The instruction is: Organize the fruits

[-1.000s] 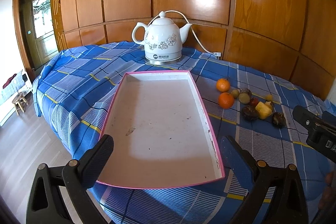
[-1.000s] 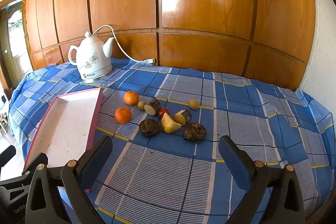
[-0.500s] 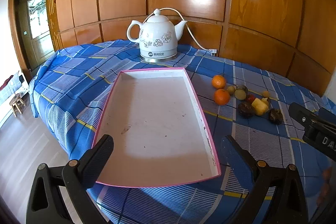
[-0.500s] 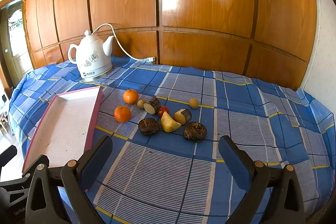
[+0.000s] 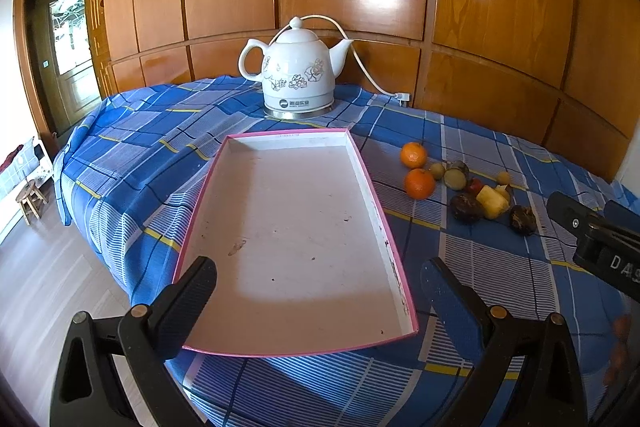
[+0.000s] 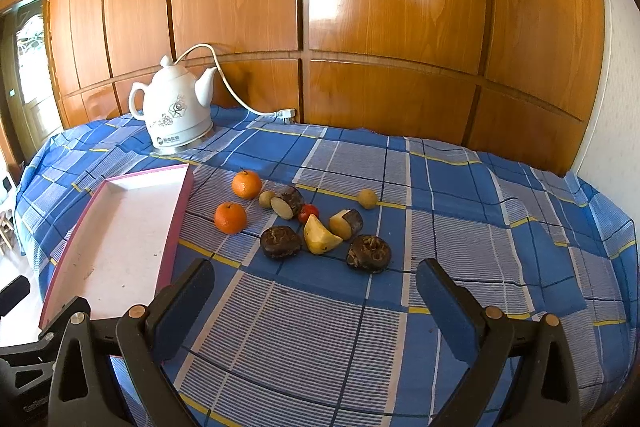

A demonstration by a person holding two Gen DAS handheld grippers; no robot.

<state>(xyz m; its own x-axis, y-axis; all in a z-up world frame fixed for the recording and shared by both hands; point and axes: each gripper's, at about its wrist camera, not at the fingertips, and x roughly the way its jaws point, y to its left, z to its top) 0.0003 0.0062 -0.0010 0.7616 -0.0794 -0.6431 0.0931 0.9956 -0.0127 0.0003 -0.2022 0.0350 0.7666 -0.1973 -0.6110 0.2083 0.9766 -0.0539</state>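
A pink-rimmed white tray (image 5: 368, 183) lies empty on the blue plaid cloth; it also shows at the left of the right wrist view (image 6: 176, 223). Right of it lies a cluster of fruit: two oranges (image 6: 230, 217) (image 6: 246, 185), a yellow wedge (image 6: 319, 236), two dark brown round fruits (image 6: 281, 242) (image 6: 368, 253), cut pieces, a small red fruit (image 6: 308, 211) and small yellowish ones. The oranges (image 5: 419, 183) show in the left wrist view too. My left gripper (image 5: 318, 291) is open and empty above the tray's near end. My right gripper (image 6: 315, 291) is open and empty, in front of the fruit.
A white floral electric kettle (image 5: 298, 73) with a cord stands at the back of the table, behind the tray. Wood-panelled wall runs behind. The table's left edge drops to the floor, where a small stool (image 5: 30, 197) stands by a door.
The left gripper has drawn back and risen slightly, so the tray and kettle look a little farther. The right view has shifted only slightly. Both stay open; no fruit has moved.
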